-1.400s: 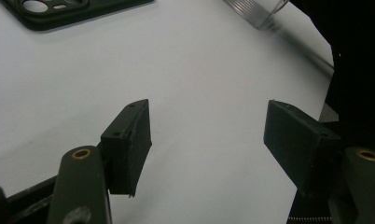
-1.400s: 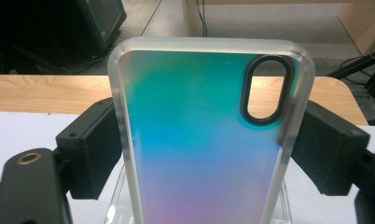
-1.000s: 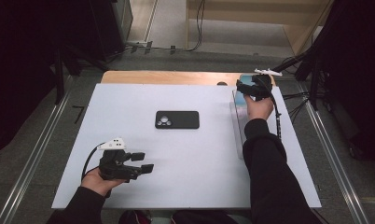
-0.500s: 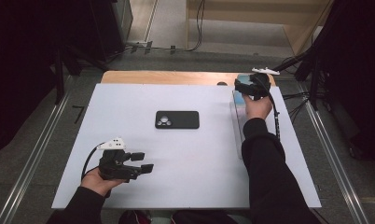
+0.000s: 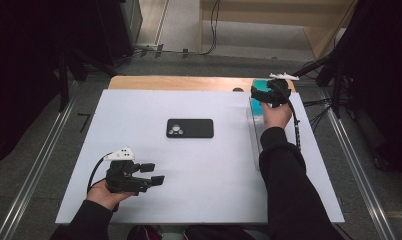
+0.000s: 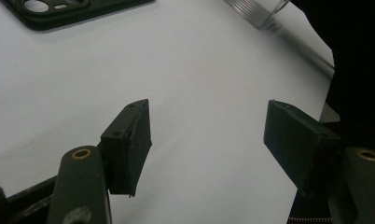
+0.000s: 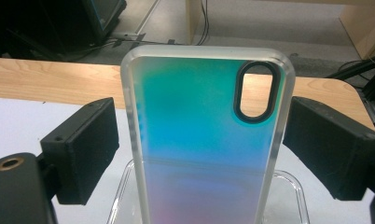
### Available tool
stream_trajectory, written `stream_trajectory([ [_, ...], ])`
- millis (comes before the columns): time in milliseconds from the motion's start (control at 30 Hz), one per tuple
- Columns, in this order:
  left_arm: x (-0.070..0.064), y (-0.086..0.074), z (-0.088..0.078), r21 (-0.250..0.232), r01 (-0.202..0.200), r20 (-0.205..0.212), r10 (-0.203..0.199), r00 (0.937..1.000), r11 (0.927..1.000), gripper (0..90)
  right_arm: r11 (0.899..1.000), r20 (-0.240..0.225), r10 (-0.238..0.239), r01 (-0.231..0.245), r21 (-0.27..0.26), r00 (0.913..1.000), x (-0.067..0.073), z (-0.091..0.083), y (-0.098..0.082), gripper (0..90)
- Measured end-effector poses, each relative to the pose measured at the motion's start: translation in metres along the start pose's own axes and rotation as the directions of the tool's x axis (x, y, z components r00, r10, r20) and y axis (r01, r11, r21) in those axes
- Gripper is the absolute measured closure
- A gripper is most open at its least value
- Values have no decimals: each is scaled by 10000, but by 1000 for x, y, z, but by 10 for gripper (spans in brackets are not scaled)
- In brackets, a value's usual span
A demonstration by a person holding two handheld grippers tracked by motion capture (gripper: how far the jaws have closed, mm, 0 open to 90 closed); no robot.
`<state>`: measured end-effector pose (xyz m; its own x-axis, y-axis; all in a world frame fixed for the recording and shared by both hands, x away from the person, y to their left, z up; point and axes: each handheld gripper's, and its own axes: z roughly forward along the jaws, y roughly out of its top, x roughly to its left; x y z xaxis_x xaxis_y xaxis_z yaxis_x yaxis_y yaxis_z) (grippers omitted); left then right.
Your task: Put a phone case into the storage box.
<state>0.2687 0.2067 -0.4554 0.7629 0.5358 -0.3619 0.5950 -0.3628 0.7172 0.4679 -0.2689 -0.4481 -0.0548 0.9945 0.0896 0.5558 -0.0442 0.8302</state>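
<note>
Your right claw [image 7: 195,140] stands at the far right desk [image 5: 214,165] edge. Its jaws have just been opening, the upright iridescent phone case [image 7: 204,140] between them, pads clear. Your left claw [image 6: 206,140] rests open and empty, near the black case [image 5: 189,128].

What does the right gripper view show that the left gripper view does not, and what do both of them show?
Right gripper view: an iridescent phone case standing upright between the right gripper's jaws, which have just been opening, with small gaps at both pads; its lower end sits in a clear holder, and the wooden table edge lies beyond.
Left gripper view: the left gripper, jaws wide open with nothing between them, and a corner of the black phone case.
Both: the white table surface.
</note>
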Motion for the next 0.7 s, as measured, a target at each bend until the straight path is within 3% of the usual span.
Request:
stream_trajectory([
  [100,0,0,0,8,18,5,-18,10000,10000,321,10000,-40,41,-41,42,10000,0,-1,0,13],
  [533,2,1,1,100,160,-78,-160,9998,9998,320,9985,-328,296,-281,475,9990,-6,-20,-2,11],
  [700,5,1,2,155,375,-93,-374,9993,9992,320,9944,-878,472,-384,988,9950,-7,-31,-4,12],
])
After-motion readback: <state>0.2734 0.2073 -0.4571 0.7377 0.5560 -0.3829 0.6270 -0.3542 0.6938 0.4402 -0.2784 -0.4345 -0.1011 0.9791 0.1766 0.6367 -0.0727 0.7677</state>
